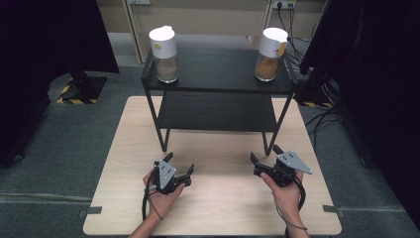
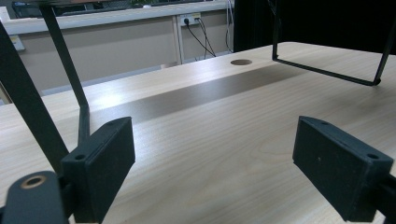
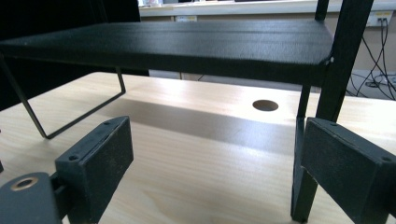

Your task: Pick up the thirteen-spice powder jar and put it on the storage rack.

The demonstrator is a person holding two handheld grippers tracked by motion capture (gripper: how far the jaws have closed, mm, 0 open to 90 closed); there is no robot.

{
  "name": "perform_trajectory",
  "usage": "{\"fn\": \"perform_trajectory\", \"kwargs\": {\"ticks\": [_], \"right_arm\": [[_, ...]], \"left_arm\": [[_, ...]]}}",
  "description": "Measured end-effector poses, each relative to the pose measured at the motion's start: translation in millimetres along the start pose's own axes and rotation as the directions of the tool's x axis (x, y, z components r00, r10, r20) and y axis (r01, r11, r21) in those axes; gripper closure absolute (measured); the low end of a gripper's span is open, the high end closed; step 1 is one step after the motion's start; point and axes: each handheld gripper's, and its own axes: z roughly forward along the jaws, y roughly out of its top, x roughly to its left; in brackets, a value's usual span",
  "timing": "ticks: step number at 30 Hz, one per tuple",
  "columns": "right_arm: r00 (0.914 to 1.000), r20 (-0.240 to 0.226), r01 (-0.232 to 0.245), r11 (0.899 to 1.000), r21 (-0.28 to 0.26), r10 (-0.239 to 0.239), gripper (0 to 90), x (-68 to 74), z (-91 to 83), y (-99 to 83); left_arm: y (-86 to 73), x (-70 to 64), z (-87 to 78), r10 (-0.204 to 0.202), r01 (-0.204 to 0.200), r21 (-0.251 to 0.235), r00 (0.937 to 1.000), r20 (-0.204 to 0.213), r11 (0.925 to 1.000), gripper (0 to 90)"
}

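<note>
Two jars with white lids stand on the top of a black two-level rack (image 1: 218, 84): the left jar (image 1: 164, 48) holds a pale brown filling, the right jar (image 1: 270, 48) an orange-brown one. My left gripper (image 1: 179, 164) rests low over the wooden table (image 1: 218, 208) in front of the rack's left leg, open, nothing between its pads (image 2: 105, 163). My right gripper (image 1: 266, 153) sits near the rack's right front leg (image 3: 310, 154), also open and holding nothing. The rack's lower shelf (image 3: 187, 44) spans the right gripper view.
The rack stands on the far half of the light wooden table, and its thin wire legs (image 2: 327, 74) touch the tabletop. A round hole (image 3: 265, 105) is cut in the table under the rack. Dark screens (image 1: 44, 59) flank the table, and cables (image 1: 317, 119) lie on the floor at right.
</note>
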Motion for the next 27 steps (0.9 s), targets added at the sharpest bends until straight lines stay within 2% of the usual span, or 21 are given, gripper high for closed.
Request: {"fn": "perform_trajectory", "kwargs": {"ticks": [13, 27], "right_arm": [[1.0000, 0.008, 0.000, 0.999, 0.040, 0.000, 9.9, -3.5, -3.6, -19.5], [0.9997, 0.013, 0.018, 0.997, 0.074, -0.019, 9.9, 1.1, -6.9, -45.0]], "left_arm": [[-0.1, -0.2, 0.0, 0.002, -0.002, 0.000, 1.0000, 0.000, 1.0000, 12.7], [-0.1, -0.7, 0.0, 0.005, -0.005, -0.001, 1.0000, 0.000, 1.0000, 12.7]]}}
